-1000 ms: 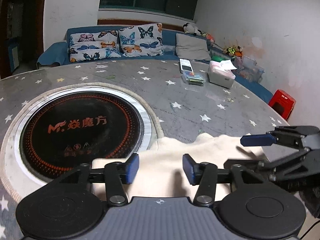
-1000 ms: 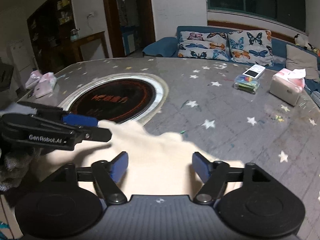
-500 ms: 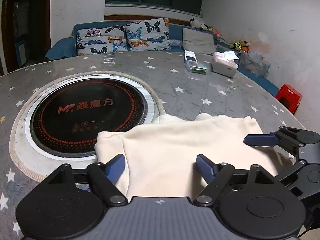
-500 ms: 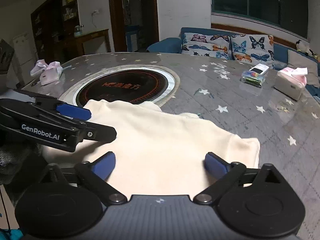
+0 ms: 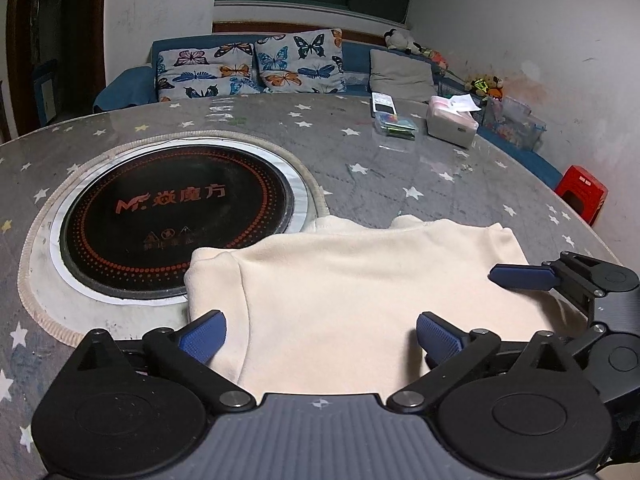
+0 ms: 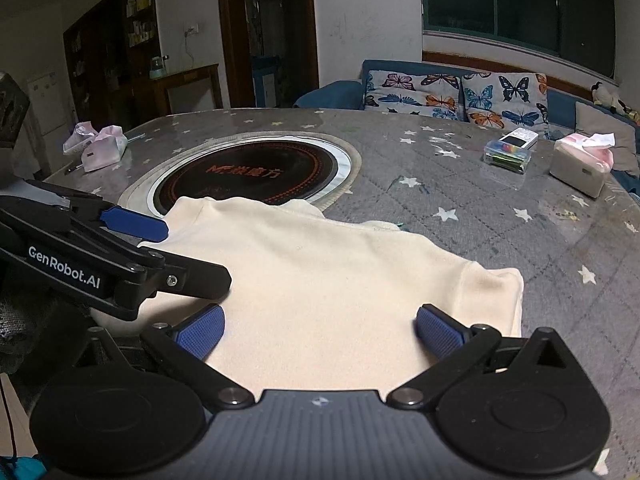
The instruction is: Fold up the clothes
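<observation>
Grey star-printed tabletop (image 5: 360, 148), round, with a black hob (image 5: 176, 216) set into it at left centre of the left view.

Garment (image 5: 360, 292): cream, folded flat, lying on the near edge of the tabletop at lower centre of both views; its far left corner overlaps the hob's pale rim.

Left tongs (image 5: 318, 334): jaws opening, now spread wide, hovering over the garment's near edge with cloth showing between the blue pads, neither pad pressing it.

Right tongs (image 6: 318, 330): jaws opening, likewise spread wide above the garment's near edge, nothing pinched. Each pair shows in the other's view: right tongs at the right edge of the left view, left tongs at the left edge of the right view.

Tissue box (image 5: 452, 122): white, far right of tabletop. Clear case (image 5: 396, 126) with coloured contents just beside it, white remote (image 5: 382, 104) behind.

Pink packets (image 6: 100, 148): far left of tabletop, right view.

Sofa (image 5: 128, 88): blue, behind tabletop, bearing butterfly cushions (image 5: 248, 68).

Red stool (image 5: 582, 192): right edge, left view.
</observation>
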A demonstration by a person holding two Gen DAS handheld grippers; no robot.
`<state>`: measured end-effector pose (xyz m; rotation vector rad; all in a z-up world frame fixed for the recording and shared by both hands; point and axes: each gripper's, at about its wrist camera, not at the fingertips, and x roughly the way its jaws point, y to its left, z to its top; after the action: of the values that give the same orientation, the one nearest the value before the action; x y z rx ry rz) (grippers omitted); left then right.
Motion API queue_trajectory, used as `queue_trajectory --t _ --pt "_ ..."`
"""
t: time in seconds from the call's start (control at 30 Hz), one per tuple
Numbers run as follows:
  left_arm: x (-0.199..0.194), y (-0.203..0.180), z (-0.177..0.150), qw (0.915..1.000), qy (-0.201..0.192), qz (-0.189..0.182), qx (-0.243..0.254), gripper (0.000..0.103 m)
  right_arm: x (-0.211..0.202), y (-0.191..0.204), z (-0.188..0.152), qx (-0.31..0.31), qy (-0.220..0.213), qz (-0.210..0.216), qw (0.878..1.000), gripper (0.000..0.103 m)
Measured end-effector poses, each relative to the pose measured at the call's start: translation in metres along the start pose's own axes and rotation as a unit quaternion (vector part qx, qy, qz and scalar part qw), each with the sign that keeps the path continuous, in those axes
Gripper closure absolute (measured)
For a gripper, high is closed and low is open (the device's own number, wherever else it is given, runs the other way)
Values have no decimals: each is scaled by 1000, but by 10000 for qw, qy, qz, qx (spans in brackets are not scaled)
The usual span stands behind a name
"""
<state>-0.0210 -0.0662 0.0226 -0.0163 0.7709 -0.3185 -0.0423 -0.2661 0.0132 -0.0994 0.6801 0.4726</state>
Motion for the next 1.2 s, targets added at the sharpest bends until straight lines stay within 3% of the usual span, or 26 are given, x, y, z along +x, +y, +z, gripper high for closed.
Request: queue_trajectory --t 0.43,0.7,1.2 --pt "-5 5 2 9998 -64 -24 -212 0 -1 2 1 -21 60 4 10000 0" --pt "-26 24 -6 9981 -277 516 -204 0 -18 0 11 -345 231 145 9990 0" --pt "-41 32 -37 9950 -248 969 15 0 -28 13 -3 -930 507 131 9943 0"
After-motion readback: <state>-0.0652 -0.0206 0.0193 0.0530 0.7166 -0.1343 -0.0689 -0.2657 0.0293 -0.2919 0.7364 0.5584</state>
